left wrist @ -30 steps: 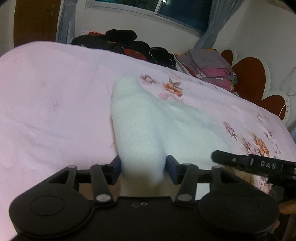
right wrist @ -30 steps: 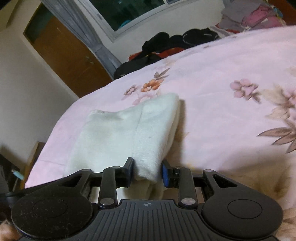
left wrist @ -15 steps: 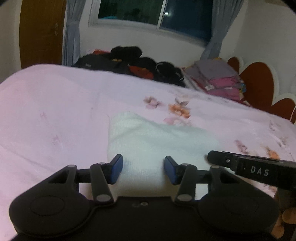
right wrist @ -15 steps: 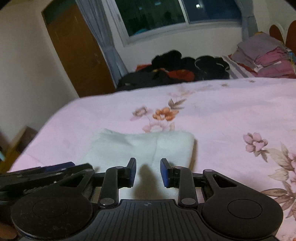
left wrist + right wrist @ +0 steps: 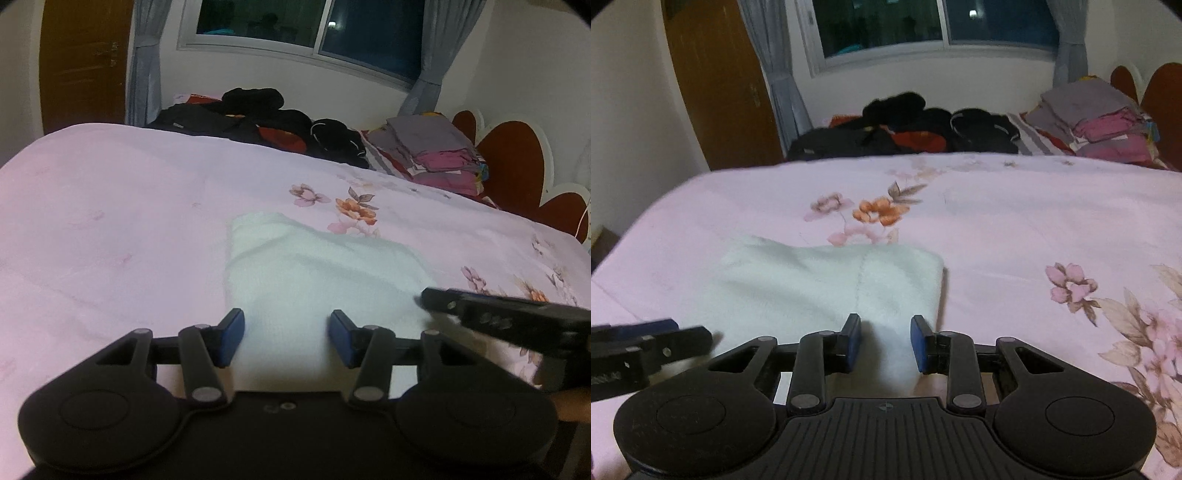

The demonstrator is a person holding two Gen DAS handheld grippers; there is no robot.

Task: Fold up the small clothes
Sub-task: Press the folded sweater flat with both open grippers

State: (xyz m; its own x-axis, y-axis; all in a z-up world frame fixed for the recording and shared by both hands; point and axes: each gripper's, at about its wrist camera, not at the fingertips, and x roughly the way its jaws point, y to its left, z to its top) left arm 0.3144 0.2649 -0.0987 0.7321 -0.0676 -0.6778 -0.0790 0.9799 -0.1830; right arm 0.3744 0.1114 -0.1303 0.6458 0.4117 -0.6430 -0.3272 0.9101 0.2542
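Two grippers sit at the near edge of the wide pink floral bedsheet [image 5: 110,206], soft and faintly creased. On it lies the small white fleecy garment [image 5: 827,280], folded into a rough rectangle, near centre. Left gripper [image 5: 286,338] straddles its near-left edge, jaws apart, pads clear of the cloth. Right gripper [image 5: 884,341] brackets the near-right edge, jaws narrower, not visibly pinching. Risk: plush fabric slips or bunches, spoiling the fold.

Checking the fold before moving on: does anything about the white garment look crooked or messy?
Mostly tidy. The white garment lies flat on the pink bedsheet, but its far left corner bulges up and out, so that edge looks uneven.
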